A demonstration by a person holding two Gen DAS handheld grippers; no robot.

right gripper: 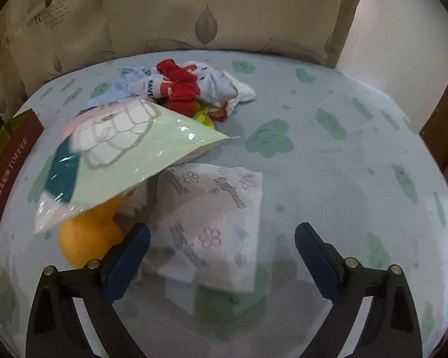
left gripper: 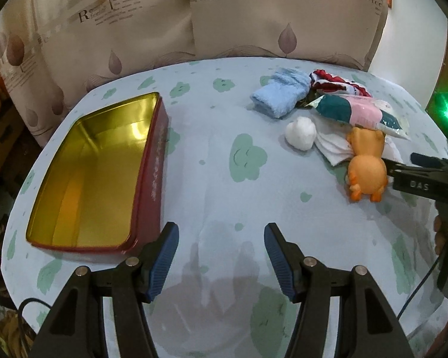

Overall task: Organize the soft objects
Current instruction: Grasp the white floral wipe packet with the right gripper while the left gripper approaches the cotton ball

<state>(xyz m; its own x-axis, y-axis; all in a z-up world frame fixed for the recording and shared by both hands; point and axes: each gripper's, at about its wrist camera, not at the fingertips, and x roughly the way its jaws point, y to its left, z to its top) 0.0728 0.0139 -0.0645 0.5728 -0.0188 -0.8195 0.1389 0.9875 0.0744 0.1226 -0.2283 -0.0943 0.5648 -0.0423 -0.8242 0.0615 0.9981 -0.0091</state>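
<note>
An open red tin (left gripper: pixel 152 176) with a gold inside stands at the left; its side also shows in the right wrist view (right gripper: pixel 9 167). A pile lies at the right: a blue towel (left gripper: pixel 280 95), a white ball (left gripper: pixel 301 133), an orange toy (left gripper: pixel 367 167), a plastic packet (left gripper: pixel 361 113), red and white cloth (left gripper: pixel 334 83). My left gripper (left gripper: pixel 221 253) is open above bare cloth. My right gripper (right gripper: pixel 221 256) is open over a white floral tissue (right gripper: pixel 212 223), its left finger beside the orange toy (right gripper: pixel 86 238). The packet (right gripper: pixel 119 155) partly covers the toy.
The round table (left gripper: pixel 224 194) has a light blue cloth with green clouds. A patterned cushion (left gripper: pixel 164 29) stands behind it. Red and white socks (right gripper: pixel 188 89) lie at the back of the pile. The table edge curves close at the front and right.
</note>
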